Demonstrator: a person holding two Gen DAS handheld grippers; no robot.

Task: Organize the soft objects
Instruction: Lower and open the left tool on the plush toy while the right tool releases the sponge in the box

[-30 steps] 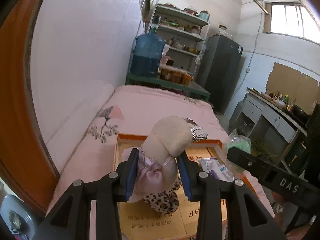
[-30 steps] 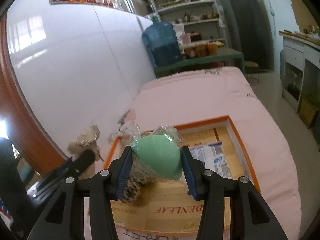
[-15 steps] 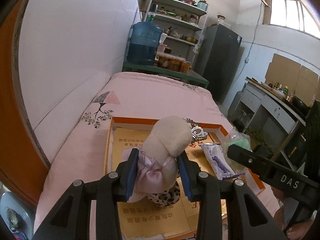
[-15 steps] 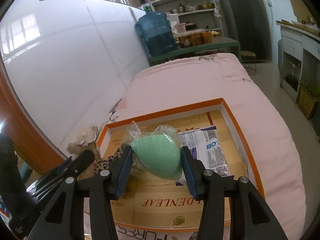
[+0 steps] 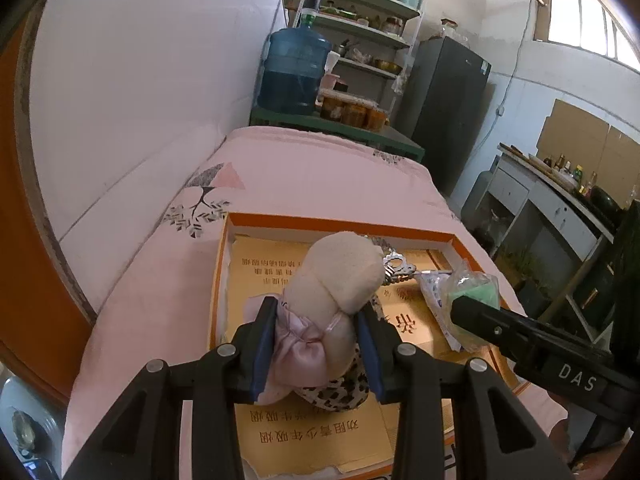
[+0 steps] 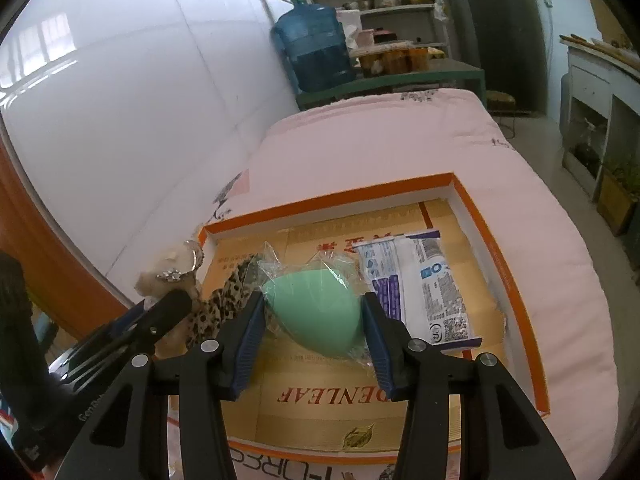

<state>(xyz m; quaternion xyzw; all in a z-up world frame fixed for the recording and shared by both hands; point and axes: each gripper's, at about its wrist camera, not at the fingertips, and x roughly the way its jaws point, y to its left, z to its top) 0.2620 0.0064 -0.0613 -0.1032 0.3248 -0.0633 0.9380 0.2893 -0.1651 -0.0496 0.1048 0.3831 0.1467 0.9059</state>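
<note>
Placement is the step we judge to be in hand: both grippers hang over the orange-rimmed box (image 6: pixel 496 240) that lies on the pink bed (image 6: pixel 400 140). Our left gripper (image 5: pixel 316 344) has its jaws closed on the plush toy (image 5: pixel 336 276) at the pink satin waist, with the cream head up and the leopard-print skirt hanging below, over the near left of the cardboard floor. Our right gripper (image 6: pixel 314 332) has its jaws pressed on the green sponge (image 6: pixel 316 312) in its clear wrapper, above the middle of the box, just left of the white and purple packet (image 6: pixel 416 284) that already lies flat inside.

To do this well, we should lower each item until it rests on the cardboard before parting the jaws. We should keep the sponge left of the packet and leave a gap between sponge and toy. The toy's metal keyring (image 5: pixel 396 266) may snag, and the crinkly wrapper may cling to a pad, so we should lift straight up.
</note>
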